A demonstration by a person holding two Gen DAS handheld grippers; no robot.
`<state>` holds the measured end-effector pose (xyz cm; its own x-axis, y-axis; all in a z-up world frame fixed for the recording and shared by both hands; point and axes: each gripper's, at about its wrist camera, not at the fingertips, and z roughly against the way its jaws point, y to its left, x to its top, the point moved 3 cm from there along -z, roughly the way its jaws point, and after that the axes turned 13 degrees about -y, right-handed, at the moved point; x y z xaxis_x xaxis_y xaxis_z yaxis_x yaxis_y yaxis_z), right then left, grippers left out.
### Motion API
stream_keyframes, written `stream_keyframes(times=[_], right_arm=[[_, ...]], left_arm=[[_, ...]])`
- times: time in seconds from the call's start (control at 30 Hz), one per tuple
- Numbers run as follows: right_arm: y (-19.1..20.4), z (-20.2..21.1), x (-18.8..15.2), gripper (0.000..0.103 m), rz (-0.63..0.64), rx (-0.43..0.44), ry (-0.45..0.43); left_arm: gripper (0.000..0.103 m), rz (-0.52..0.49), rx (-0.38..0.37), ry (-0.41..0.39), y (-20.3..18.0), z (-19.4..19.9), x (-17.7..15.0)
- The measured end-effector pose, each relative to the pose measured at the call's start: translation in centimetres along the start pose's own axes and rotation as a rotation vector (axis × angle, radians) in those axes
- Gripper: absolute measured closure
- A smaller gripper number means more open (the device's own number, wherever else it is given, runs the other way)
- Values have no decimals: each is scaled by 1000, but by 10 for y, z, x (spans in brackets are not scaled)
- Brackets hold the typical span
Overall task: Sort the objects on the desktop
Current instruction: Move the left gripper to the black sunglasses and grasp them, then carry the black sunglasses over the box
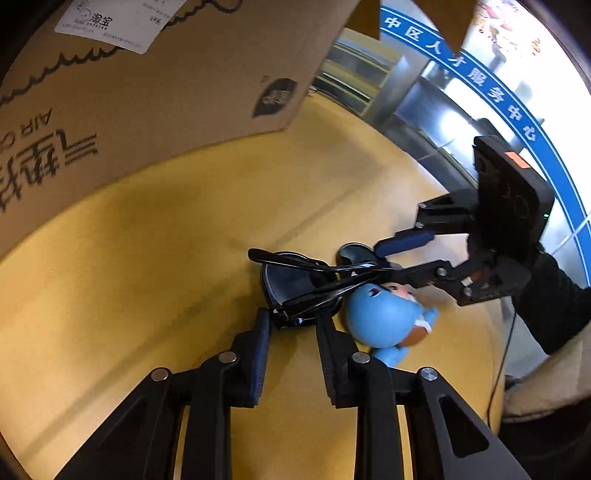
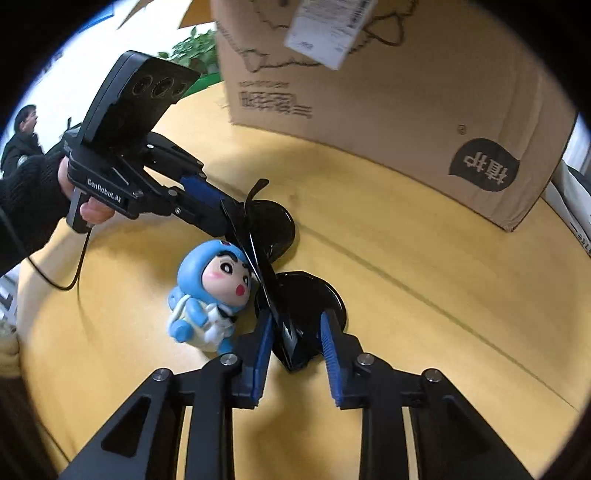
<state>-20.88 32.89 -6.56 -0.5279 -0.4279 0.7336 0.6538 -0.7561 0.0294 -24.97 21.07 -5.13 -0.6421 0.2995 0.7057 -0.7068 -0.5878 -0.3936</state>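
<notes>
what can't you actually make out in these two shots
- Cardboard box: top cut off by the edge in both views, so its contents are hidden.
- Sunglasses: whether the right tongs press the frame end is unclear.
- Blue figurine: face mostly turned away in the left wrist view.
- Shipping label: print blurred.

Bright daylight glaring through the window [image 1: 517, 40], soft shadows on the desk [image 1: 147, 258], strong fisheye bending, dark vignetted corners, slight motion blur
</notes>
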Motion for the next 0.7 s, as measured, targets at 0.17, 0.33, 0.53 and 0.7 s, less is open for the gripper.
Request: stream_keyframes(times=[0.17,0.33,0.53,0.7], right_arm=[[25,9,-8,79,33,30,-8],[54,17,-5,89,69,67,-55],[82,49,21,98,133,76,-191],[95,48,35,98,152,115,-191]], left_arm=[[82,12,23,-19,-26,21,-26],[83,69,52,-99,-43,60,-39],[103,21,88,-243,-83,122,-25],[103,-11,115,-247,-92,130,-25]])
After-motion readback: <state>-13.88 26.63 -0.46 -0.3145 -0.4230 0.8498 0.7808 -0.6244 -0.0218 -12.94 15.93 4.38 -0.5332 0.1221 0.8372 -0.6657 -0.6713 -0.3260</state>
